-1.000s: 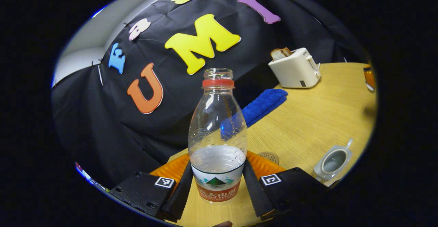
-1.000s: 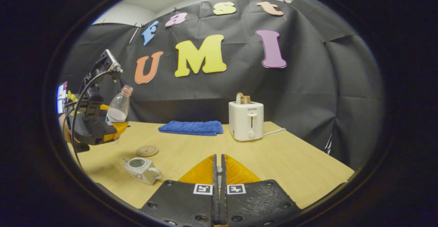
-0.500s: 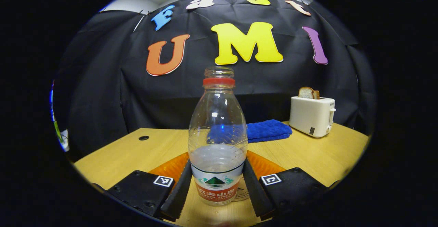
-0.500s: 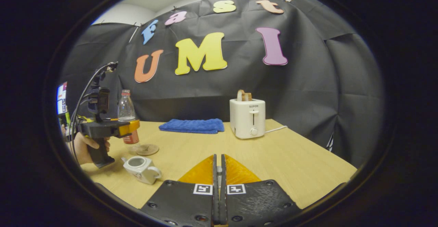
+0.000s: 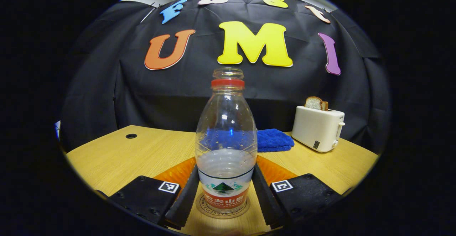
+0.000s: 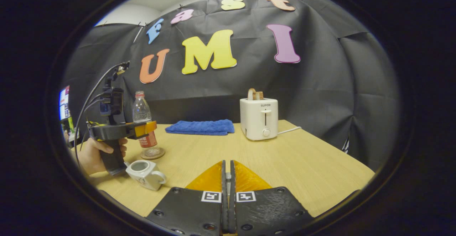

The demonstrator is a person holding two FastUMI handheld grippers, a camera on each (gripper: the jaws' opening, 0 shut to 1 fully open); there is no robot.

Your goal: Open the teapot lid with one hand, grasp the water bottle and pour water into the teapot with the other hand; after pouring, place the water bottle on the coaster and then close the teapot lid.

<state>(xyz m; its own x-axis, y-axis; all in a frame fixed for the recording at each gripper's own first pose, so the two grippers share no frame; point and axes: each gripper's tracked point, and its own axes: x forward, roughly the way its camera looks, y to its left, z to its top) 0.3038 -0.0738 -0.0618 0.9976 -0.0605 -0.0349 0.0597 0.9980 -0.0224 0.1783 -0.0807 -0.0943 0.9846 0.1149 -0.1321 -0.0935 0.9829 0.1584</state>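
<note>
The toaster front reads "SUPOR".

Black cloth wall, wooden table

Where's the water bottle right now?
In the left gripper view the water bottle stands upright on the coaster, between the left gripper's fingers, with the open teapot nearby.

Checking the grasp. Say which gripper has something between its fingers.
The left gripper: it is shut on the water bottle. The right gripper is shut on nothing visible.
</note>
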